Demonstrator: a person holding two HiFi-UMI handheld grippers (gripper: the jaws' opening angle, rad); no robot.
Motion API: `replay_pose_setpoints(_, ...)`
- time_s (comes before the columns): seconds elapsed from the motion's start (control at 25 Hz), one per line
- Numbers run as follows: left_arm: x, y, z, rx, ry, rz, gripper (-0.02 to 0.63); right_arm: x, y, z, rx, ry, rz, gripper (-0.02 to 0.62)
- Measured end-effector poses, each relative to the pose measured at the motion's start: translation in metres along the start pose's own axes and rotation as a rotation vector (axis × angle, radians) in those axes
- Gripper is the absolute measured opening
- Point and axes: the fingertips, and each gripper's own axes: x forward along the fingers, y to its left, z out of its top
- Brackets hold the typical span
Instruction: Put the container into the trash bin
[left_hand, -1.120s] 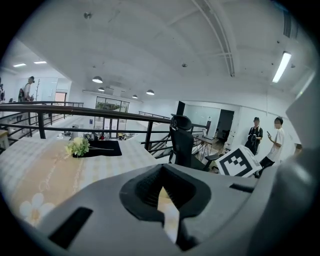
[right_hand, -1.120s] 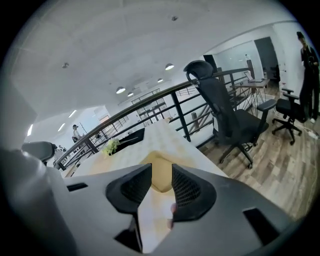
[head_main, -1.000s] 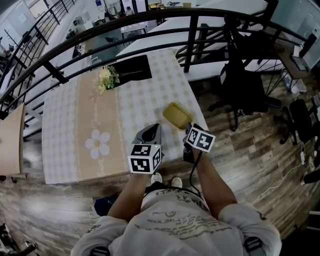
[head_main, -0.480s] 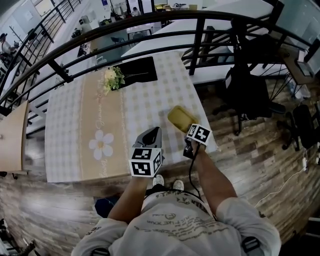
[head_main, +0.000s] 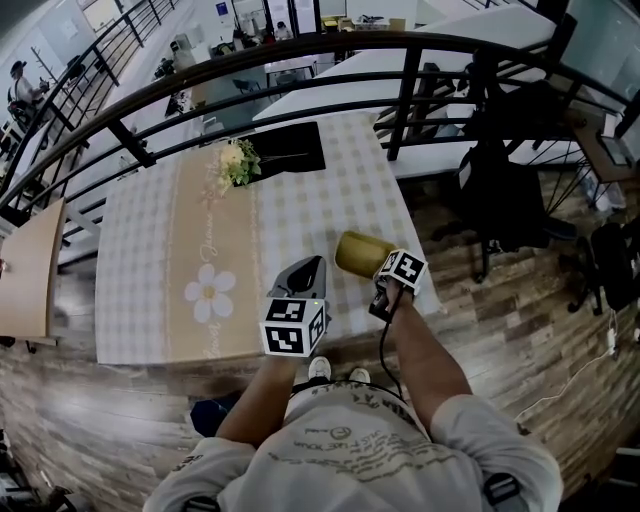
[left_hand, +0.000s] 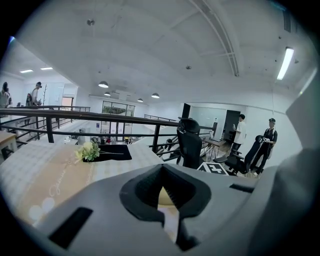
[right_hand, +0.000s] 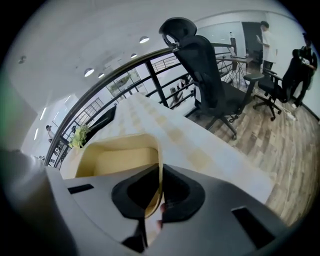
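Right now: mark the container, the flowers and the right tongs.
container (head_main: 360, 253): head view, middle of its yellow body.
flowers (head_main: 240, 162): head view, middle of the bunch.
right tongs (right_hand: 159, 197): right gripper view, between the tips; jaws closing, the container's wall between them.

We list: a tabletop (head_main: 140, 300) under a pale checked cloth. A beige runner (head_main: 215, 220) lies along it, printed with a white flower (head_main: 210, 290). At its far end is a small bouquet (head_main: 238, 162) of pale blooms, its stems reaching onto a black mat (head_main: 295, 148). A black metal railing (head_main: 130, 110) curves behind, and a black office chair (right_hand: 210, 75) stands on the wood-plank floor (head_main: 500, 300). There are round ceiling lights (left_hand: 103, 84); two people (left_hand: 241, 132) stand far off.
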Motion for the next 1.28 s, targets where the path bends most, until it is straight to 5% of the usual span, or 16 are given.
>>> replay_pose_setpoints(0.68,0.014,-0.017,0.016,0.021,-0.028,-0.077,0.005,-0.072,0.008,0.034,-0.016,-0.093,-0.009,0.009)
replay_pose_setpoints(1.28,0.018,-0.036,0.025,0.041,-0.041,-0.121,0.005,-0.191,0.015,0.086,-0.063,-0.315,0.061,0.009)
